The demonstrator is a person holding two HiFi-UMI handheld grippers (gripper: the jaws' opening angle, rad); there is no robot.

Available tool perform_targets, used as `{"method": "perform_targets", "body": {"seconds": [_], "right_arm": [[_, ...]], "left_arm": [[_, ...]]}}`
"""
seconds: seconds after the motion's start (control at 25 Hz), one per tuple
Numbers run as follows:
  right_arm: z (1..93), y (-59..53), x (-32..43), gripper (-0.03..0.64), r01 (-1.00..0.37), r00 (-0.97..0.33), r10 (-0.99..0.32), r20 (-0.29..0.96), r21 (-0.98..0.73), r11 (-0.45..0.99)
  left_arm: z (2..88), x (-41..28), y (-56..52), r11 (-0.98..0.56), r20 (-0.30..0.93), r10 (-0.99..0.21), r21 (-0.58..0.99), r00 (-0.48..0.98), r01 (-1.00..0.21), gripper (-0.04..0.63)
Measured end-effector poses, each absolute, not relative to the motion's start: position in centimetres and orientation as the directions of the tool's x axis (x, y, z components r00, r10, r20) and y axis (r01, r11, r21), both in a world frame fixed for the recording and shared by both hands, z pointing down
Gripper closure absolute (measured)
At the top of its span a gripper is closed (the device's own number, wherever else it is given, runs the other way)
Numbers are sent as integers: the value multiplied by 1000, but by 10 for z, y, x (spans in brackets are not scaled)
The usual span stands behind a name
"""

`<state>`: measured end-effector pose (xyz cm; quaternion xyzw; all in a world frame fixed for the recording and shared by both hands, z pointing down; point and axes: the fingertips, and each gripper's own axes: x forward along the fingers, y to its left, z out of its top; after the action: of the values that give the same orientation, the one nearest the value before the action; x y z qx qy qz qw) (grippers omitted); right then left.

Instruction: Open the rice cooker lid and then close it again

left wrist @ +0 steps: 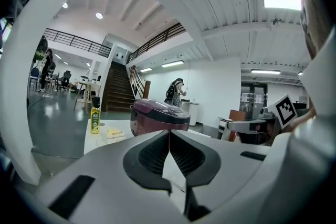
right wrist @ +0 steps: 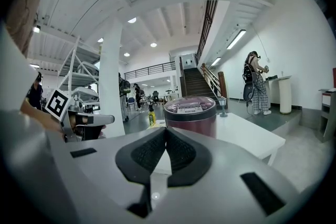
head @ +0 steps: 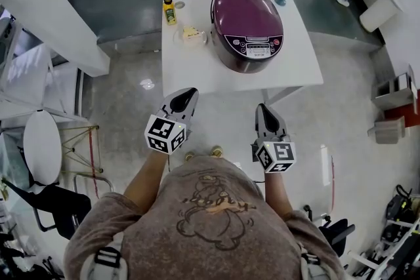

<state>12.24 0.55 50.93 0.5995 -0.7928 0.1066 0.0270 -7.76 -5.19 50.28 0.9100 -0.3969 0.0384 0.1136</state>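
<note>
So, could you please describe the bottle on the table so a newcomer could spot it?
Find the white table with the purple rice cooker. The bottle stands upright at its far left corner, beside a small plate; only it is slim, yellow and dark-capped.

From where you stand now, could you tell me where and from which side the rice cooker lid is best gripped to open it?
Take the lid at its front lip, just above the control panel, coming from the near side of the table. The panel faces that side, so the hinge is probably at the back, and the smooth dome offers no hold.
</note>
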Motion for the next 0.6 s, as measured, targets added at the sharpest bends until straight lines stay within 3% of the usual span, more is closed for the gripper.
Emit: {"method": "perform_targets", "body": {"seconds": [0.6], "right_arm": [[513,7,117,615,-957,-277,-944,181,-135,255]], "left_arm": [[492,-82,-51,-640,120,-728,233,675,-732,574]]}}
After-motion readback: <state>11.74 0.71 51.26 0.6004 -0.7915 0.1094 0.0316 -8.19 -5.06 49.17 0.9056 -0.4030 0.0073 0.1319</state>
